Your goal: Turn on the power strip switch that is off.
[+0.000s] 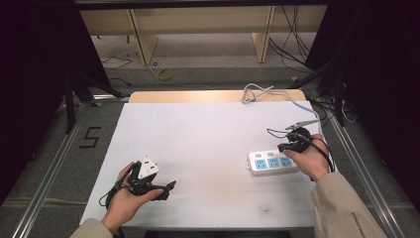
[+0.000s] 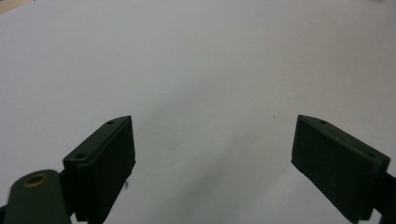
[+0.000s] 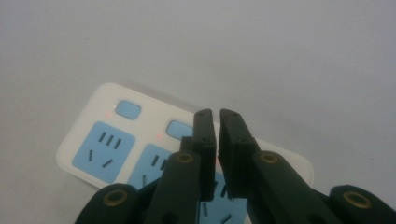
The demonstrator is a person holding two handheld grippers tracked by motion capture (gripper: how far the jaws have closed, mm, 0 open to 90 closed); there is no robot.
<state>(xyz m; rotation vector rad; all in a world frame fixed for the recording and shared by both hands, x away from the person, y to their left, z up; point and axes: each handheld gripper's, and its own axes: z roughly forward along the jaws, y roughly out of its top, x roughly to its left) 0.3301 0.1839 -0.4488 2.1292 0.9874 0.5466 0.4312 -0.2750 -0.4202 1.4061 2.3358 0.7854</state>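
A white power strip (image 1: 272, 162) with blue sockets and blue switches lies near the table's right edge. In the right gripper view the power strip (image 3: 100, 140) sits just under the jaws, with small red lights beside the switches. My right gripper (image 1: 285, 146) hovers over the strip's far edge. Its jaws (image 3: 216, 114) are shut with only a thin slit between them and nothing held. My left gripper (image 1: 171, 186) rests low at the front left, pointing right. In its own view the left gripper (image 2: 212, 126) stands wide open over bare white table.
The white table top (image 1: 208, 139) spreads between the two hands. A white cable (image 1: 302, 106) runs from the strip's side towards the back right corner. A wooden strip (image 1: 198, 95) borders the far edge. Metal rails and dark floor flank the table.
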